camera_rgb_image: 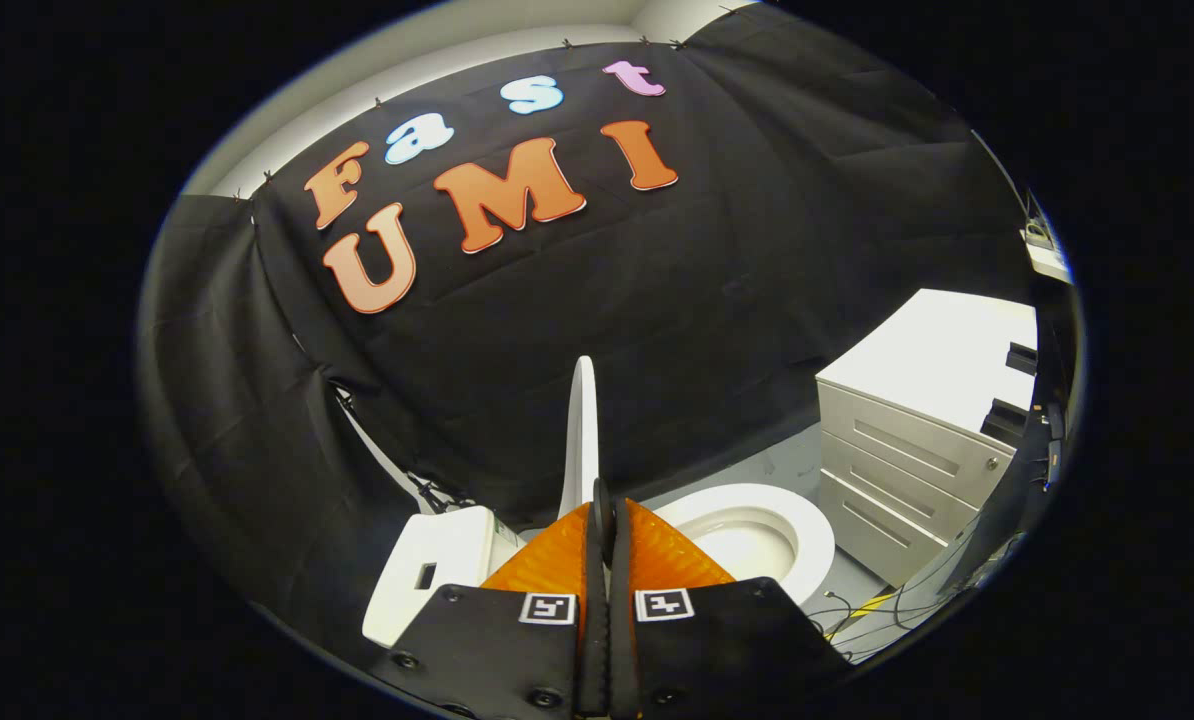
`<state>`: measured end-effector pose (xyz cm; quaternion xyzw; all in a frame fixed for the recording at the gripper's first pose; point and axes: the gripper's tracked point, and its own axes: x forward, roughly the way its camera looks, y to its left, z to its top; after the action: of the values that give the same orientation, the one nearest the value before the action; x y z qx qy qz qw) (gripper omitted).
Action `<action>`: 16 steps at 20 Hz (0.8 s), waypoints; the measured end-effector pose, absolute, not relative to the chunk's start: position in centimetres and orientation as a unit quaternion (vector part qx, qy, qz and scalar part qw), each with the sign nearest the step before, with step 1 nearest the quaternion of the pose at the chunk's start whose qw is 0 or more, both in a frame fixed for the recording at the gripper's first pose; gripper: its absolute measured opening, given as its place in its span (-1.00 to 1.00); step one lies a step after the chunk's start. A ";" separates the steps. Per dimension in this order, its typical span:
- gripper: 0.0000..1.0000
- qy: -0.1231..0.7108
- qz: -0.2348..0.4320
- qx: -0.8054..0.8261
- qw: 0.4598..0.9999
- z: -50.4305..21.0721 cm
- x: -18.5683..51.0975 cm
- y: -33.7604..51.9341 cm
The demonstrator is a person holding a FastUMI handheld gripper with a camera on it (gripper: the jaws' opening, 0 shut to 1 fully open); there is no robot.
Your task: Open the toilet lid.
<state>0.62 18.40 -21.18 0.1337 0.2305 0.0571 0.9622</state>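
Toilet bowl [757,535] is sitting open beside the drawer cabinet [907,470]. Lid [583,430] is standing near upright at the bowl's tank [437,575] side. Gripper [605,515] fingers are pinching the lid's edge, nearly closed. Lifting looks almost finished; next: tip it back, let go.

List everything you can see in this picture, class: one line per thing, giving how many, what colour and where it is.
toilet lid: one, white, raised on edge just ahead of the fingertips, standing above the bowl.
toilet seat: one, white, ring around the open bowl, beyond the fingers and to one side.
toilet tank: one, white, on the other side of the fingers from the seat, against the black cloth.
drawer cabinet: one, white and pale grey, past the seat on the floor.
cables: several, dark and one yellow, on the floor below the cabinet.
gripper: one, orange fingers on a black body, fingers pressed together; whether they pinch the lid's edge is unclear.
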 end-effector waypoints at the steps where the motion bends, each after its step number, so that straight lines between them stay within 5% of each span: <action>1: -0.84 0.229 0.061 0.128 0.963 -20.8 0.4 19.0; 16: -0.84 0.211 0.137 0.039 0.967 -18.5 -2.3 29.7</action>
<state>-2.29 29.71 -18.46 0.0393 0.2114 0.1370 0.9670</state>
